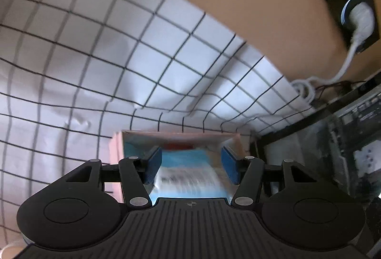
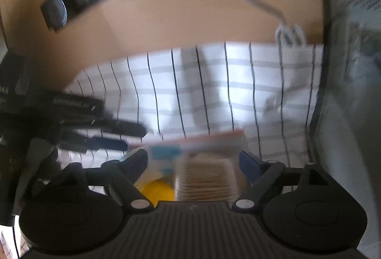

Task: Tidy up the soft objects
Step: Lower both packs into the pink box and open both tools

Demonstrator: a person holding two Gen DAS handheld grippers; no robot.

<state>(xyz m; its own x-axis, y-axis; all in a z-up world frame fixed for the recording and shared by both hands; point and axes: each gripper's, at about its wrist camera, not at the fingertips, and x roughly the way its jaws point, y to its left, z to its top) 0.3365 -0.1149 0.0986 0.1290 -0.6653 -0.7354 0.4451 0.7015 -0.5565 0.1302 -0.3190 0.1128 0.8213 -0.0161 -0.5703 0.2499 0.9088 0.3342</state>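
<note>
My left gripper (image 1: 189, 163) stands spread over a pink box (image 1: 181, 136) on the checked cloth (image 1: 95, 44), and a blue-and-white soft pack (image 1: 188, 175) lies between its 2 blue pads (image 1: 154, 163). I judge the pads clear of the pack's sides, though blur hides the exact contact. If I close now, the risk is that the left pad catches the near-left wall of the box instead of the pack, since that wall sits just beside it, and I would drag the whole box across the cloth.

My right gripper (image 2: 194, 161) is spread too, over the same box, with nothing pinched. Below it I see a ribbed tan stack (image 2: 206, 182), a yellow round thing (image 2: 157, 191) to its left and a pale blue packet (image 2: 166, 151) at the far side. These sit crowded together, so a closing grip could squash 2 items at once or push one out.

The pack looks flat, crinkly and printed with dark text I cannot read; it should buckle easily under a squeeze.
</note>
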